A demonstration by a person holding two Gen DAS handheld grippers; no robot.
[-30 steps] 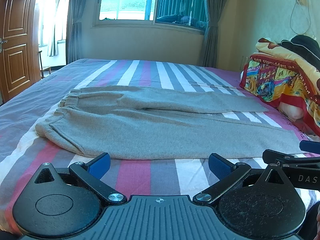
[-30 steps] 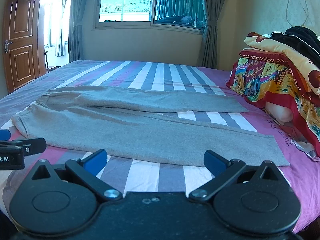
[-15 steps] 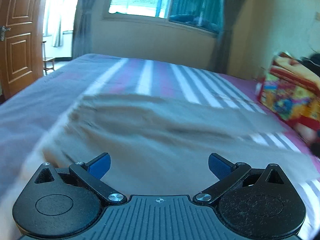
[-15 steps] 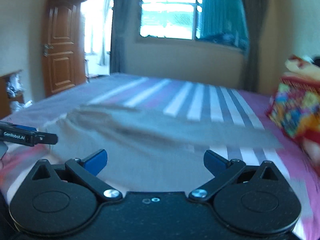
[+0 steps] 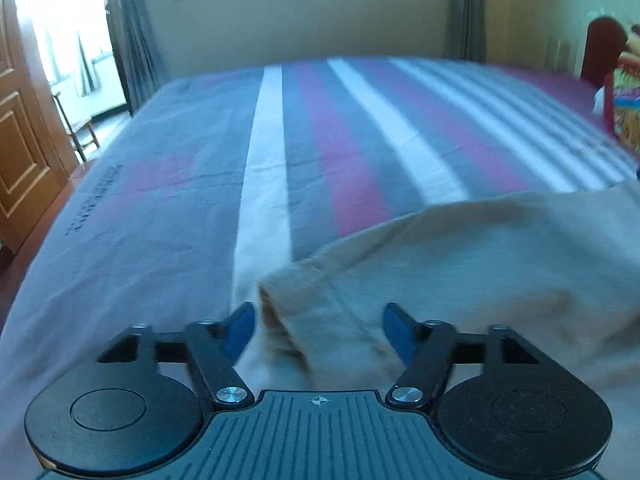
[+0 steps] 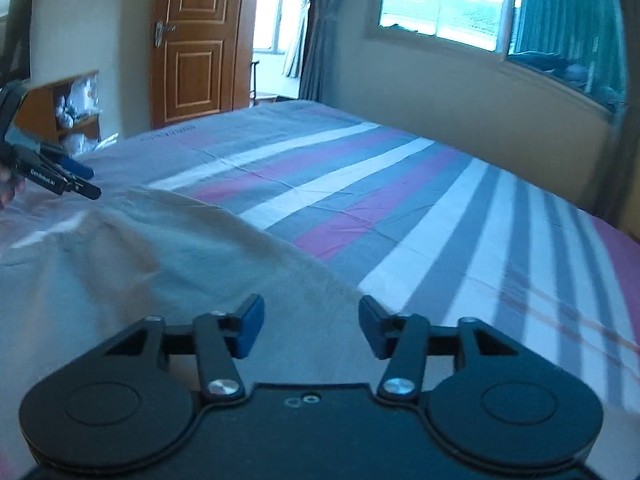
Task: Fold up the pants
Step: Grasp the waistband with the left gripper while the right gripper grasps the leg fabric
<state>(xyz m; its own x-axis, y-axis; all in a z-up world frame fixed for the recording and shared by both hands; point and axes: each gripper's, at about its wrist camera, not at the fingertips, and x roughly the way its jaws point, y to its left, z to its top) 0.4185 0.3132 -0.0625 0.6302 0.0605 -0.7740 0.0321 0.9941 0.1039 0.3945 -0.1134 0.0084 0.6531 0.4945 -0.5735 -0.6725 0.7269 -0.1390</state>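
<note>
Grey fleece pants point(image 5: 460, 272) lie spread on the striped bed point(image 5: 340, 128), which serves as the landmark for everything else. At the bed's left side stands a brown wooden door point(image 6: 192, 40); beyond the bed's far edge runs a pale wall with a window point(image 6: 440, 12) and dark curtains.

Seen from the left wrist, the pants cover the near right part of the bed, and their thick hemmed edge point(image 5: 288, 304) bunches up just ahead of the left gripper point(image 5: 318, 326). That edge sits between the blue pads, nearer the left one. The jaws are closing, but the pads do not yet press the cloth; the picture is smeared, so any light contact cannot be told.

Seen from the right wrist, the pants fill the near left part of the bed, their far edge running diagonally across the stripes. The right gripper point(image 6: 310, 326) hangs over this cloth with its jaws closing and fabric below and between them, not yet pinched. The other gripper shows at the bed's left edge.
</note>
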